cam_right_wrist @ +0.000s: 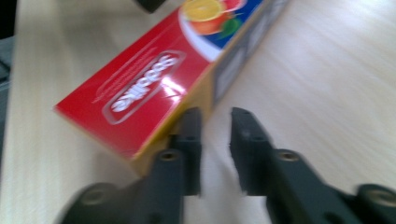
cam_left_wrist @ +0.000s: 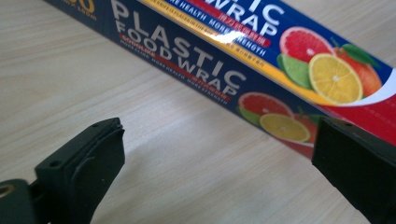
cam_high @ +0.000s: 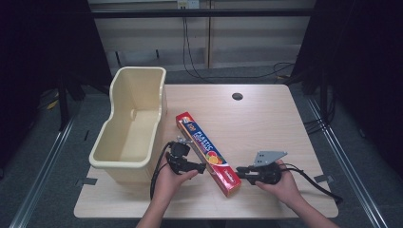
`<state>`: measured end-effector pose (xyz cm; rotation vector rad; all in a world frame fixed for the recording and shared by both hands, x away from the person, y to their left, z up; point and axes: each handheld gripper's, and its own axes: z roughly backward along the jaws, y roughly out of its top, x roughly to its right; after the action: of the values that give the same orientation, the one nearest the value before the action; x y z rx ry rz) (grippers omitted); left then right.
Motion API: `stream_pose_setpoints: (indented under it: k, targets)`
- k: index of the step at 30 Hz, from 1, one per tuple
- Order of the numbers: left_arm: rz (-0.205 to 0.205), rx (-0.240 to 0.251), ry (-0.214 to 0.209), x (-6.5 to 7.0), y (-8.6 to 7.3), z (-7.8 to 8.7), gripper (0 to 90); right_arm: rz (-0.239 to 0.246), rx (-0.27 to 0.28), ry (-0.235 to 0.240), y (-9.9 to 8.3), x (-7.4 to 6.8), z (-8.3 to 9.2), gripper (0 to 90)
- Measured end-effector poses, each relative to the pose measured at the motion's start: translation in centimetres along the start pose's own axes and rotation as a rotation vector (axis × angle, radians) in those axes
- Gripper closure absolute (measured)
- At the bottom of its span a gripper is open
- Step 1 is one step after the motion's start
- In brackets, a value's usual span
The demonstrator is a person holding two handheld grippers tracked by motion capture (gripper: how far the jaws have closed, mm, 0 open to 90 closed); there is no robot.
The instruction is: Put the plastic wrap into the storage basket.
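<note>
A long plastic food wrap box (cam_high: 209, 152), blue and red with citrus pictures, lies diagonally on the wooden table (cam_high: 271, 128). My left gripper (cam_high: 203, 167) points at the box's left side near its middle. In the left gripper view its jaws (cam_left_wrist: 217, 154) stand wide open, with the box (cam_left_wrist: 224, 60) just beyond them and bare table between them. My right gripper (cam_high: 239, 171) sits at the box's near red end. In the right gripper view its jaws (cam_right_wrist: 215, 135) are a narrow gap apart with nothing between them, and the left jaw is against the corner of the box (cam_right_wrist: 140, 93).
An empty cream plastic tub (cam_high: 128, 137) stands at the table's left side, close to the box's far end. A dark round hole (cam_high: 237, 96) is in the tabletop near the far edge. Cables trail from both grippers toward the near edge.
</note>
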<state>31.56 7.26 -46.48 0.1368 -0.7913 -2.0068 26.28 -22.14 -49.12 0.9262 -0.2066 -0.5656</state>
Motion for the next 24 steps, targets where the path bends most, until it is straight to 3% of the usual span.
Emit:
stream_pose_setpoints:
  k: [2, 3, 4, 6, 7, 10, 11, 15, 24]
  targets:
    - [-0.010, -0.004, 0.008, 0.0, 0.1, 0.1, 1.7, 0.003, 0.001, -0.010, 0.1, 0.1, 0.2, 70.9]
    - [-0.003, 0.006, 0.009, 0.1, 0.2, 0.1, 1.7, 0.014, -0.001, -0.034, 0.1, 0.2, 0.4, 64.1]
    - [0.020, 0.013, 0.010, 0.2, 0.5, 0.1, 1.4, -0.005, -0.005, -0.074, 0.3, 0.6, 0.6, 48.6]
    - [0.028, 0.013, 0.002, 0.3, 0.6, 0.0, 1.1, -0.013, -0.008, -0.080, 0.3, 0.7, 0.7, 47.3]
    - [0.026, 0.004, 0.015, 0.3, 0.8, 0.0, 1.0, -0.018, -0.019, -0.126, 0.4, 0.9, 0.8, 32.0]
    - [0.045, -0.005, 0.030, 0.3, 1.4, -0.4, 0.5, -0.035, -0.034, -0.140, 0.4, 1.3, 0.9, 27.2]
    - [0.052, -0.005, 0.033, 0.3, 1.7, -0.5, 0.2, -0.050, -0.033, -0.165, 0.4, 1.6, 1.0, 20.0]
    - [0.059, -0.026, 0.047, 0.0, 2.4, -0.7, 0.0, -0.077, -0.021, -0.204, 0.1, 2.2, 1.5, 12.8]
    - [0.067, -0.039, 0.069, 0.7, 4.1, -1.6, 0.0, -0.091, 0.001, -0.243, -0.1, 2.9, 2.1, 8.9]
